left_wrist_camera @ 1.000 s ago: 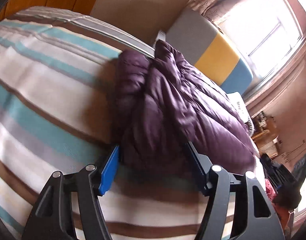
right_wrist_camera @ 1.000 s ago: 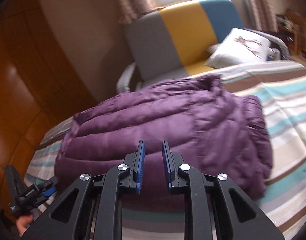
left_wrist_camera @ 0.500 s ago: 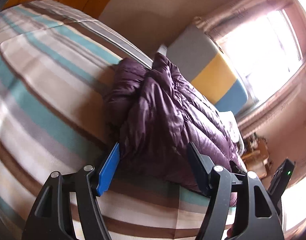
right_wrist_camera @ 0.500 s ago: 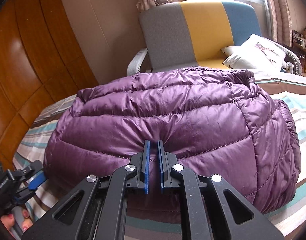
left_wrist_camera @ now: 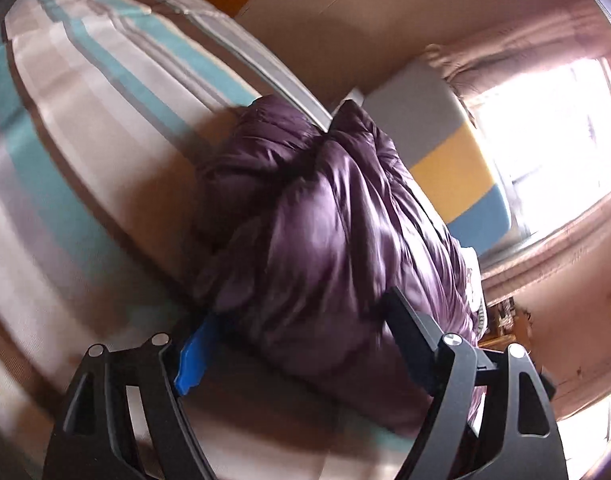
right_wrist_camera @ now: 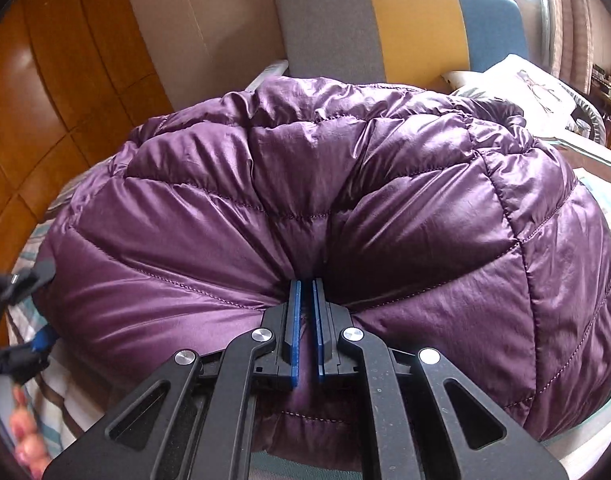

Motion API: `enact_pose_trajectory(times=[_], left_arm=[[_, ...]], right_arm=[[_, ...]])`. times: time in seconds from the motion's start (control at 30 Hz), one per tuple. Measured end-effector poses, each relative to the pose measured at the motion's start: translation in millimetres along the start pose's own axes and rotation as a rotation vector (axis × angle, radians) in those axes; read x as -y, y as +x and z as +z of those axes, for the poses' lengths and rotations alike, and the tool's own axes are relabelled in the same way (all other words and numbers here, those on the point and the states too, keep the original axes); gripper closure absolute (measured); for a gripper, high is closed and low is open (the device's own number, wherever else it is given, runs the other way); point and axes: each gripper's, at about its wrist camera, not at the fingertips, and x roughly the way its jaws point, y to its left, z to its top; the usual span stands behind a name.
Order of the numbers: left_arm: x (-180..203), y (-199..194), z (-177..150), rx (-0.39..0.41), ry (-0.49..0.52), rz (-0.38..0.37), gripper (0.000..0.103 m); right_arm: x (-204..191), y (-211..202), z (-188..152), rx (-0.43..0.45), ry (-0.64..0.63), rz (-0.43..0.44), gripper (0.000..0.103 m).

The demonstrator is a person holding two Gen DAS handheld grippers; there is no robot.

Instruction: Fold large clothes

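Note:
A purple quilted down jacket [right_wrist_camera: 345,200] lies bunched in a folded heap on the striped bed [left_wrist_camera: 85,140]. My right gripper [right_wrist_camera: 306,286] is shut on a pinch of the jacket's near edge, fabric puckering around the blue pads. In the left wrist view the jacket [left_wrist_camera: 325,220] fills the middle. My left gripper [left_wrist_camera: 297,320] is open wide, its fingers straddling the jacket's near end. The left gripper also shows at the left edge of the right wrist view [right_wrist_camera: 29,312].
An armchair with grey, yellow and blue panels [right_wrist_camera: 397,28] stands behind the bed, under a bright window [left_wrist_camera: 545,132]. A white printed pillow [right_wrist_camera: 525,88] lies at the back right. Wooden wall panels [right_wrist_camera: 45,100] run along the left.
My right gripper moved forward into the jacket and closed on its edge. My left gripper moved closer so its open fingers now straddle the jacket's end.

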Motion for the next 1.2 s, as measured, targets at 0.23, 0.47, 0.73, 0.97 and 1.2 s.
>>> enact_pose_trajectory(times=[0.23,0.47,0.73,0.97,1.2], left_arm=[[-0.6,27.2,19.8,0.082,-0.026,-0.074,0.037],[34.4,13.1,23.6,0.157,0.127,-0.130,0.086],[125.2,-20.4,2.7,0.268,0.526,-0.149,0.087],[170.9,-31.3,-13.7,0.314,0.734,-0.142,0.087],[209.5,-36.7,-36.9,0.331,0.877,-0.142,0.086]], right_arm=[[-1.8,-1.9,-0.1,0.007,0.004,-0.001,0.097],[-0.6,-2.0,0.4,0.008,0.015,0.003,0.097],[17.9,-11.8,4.6,0.026,0.083,0.052,0.097],[52.9,-46.5,3.4,0.127,0.162,0.030,0.097],[91.2,-71.8,4.7,0.183,0.194,-0.116,0.097]])
